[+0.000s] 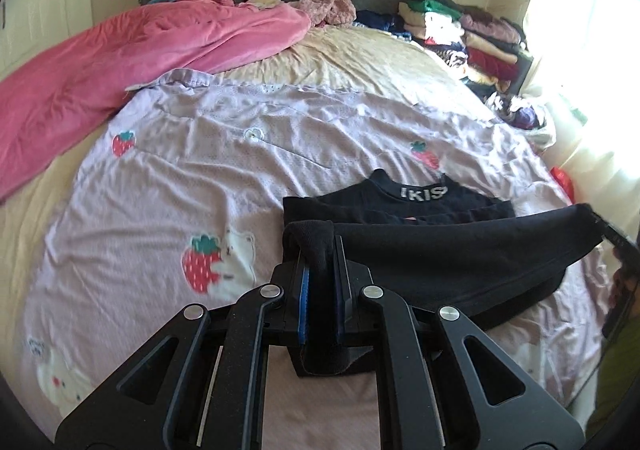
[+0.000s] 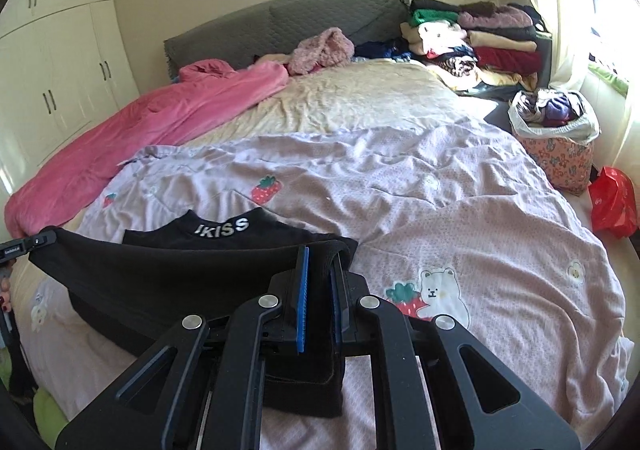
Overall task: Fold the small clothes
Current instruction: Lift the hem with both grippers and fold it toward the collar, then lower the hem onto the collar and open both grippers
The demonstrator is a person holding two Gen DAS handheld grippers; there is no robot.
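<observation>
A small black top (image 1: pixel 440 258) (image 2: pixel 168 274) with white letters on its collar lies on the lilac strawberry sheet (image 1: pixel 180 178) (image 2: pixel 460 210). Its near hem is lifted off the bed and stretched between both grippers. My left gripper (image 1: pixel 320 250) is shut on the hem's left corner, black cloth bunched between its blue pads. My right gripper (image 2: pixel 320 256) is shut on the right corner. In the left wrist view the right gripper (image 1: pixel 612 234) shows at the right edge; in the right wrist view the left gripper (image 2: pixel 28 242) shows at the far left. The collar part still rests flat.
A pink blanket (image 1: pixel 120 62) (image 2: pixel 140 130) lies along the left of the bed. Stacks of folded clothes (image 1: pixel 472 38) (image 2: pixel 480 38) stand at the far right by the grey headboard (image 2: pixel 280 26). A floral basket (image 2: pixel 560 146) and red bag (image 2: pixel 612 202) sit right of the bed.
</observation>
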